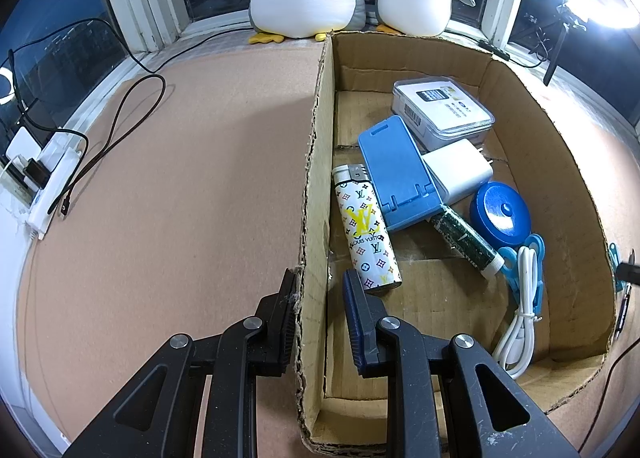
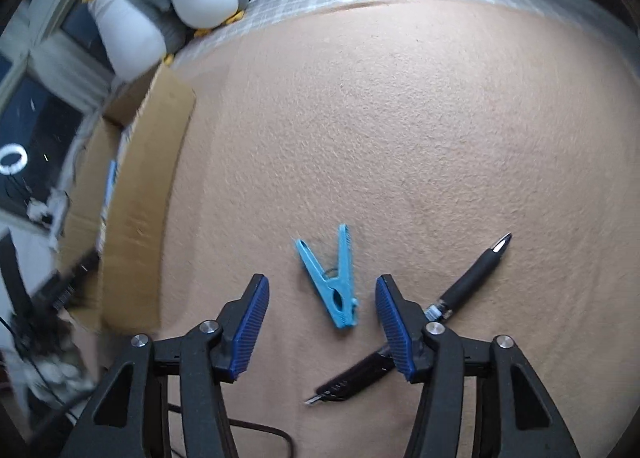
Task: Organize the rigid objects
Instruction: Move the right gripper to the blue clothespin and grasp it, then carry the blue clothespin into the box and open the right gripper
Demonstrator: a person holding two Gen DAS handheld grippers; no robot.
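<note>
Right claw (image 2: 322, 322), lower centre of the right wrist view, stands released above the tan counter (image 2: 400, 138), its blue pads flanking the light-blue clothes peg (image 2: 334, 282) without touching it. The peg lies flat, its open handles toward the upper part of the frame and its nose toward the lower. Just beside it, lower right, a black pen (image 2: 472, 278) lies partly under the right pad, with a second dark, slim item (image 2: 352, 378) below it, too blurred to name. For a clean pick the pads should come down squarely on the peg's two flat sides near the spring, clear of the pen, so that only the peg is taken. Left claw (image 1: 316, 286), lower centre of the left wrist view, is clenched on the left wall of the cardboard box (image 1: 316, 162), one pad outside and one inside, steadying it. The box already holds a patterned lighter (image 1: 366, 226), a blue phone stand (image 1: 396, 174), a white charger (image 1: 456, 170), a clear case (image 1: 444, 110), a blue round lid (image 1: 500, 214) and a white cable (image 1: 520, 318). Free floor shows at the box's near end, in the lower part of the frame, probably the best spot for the peg
</note>
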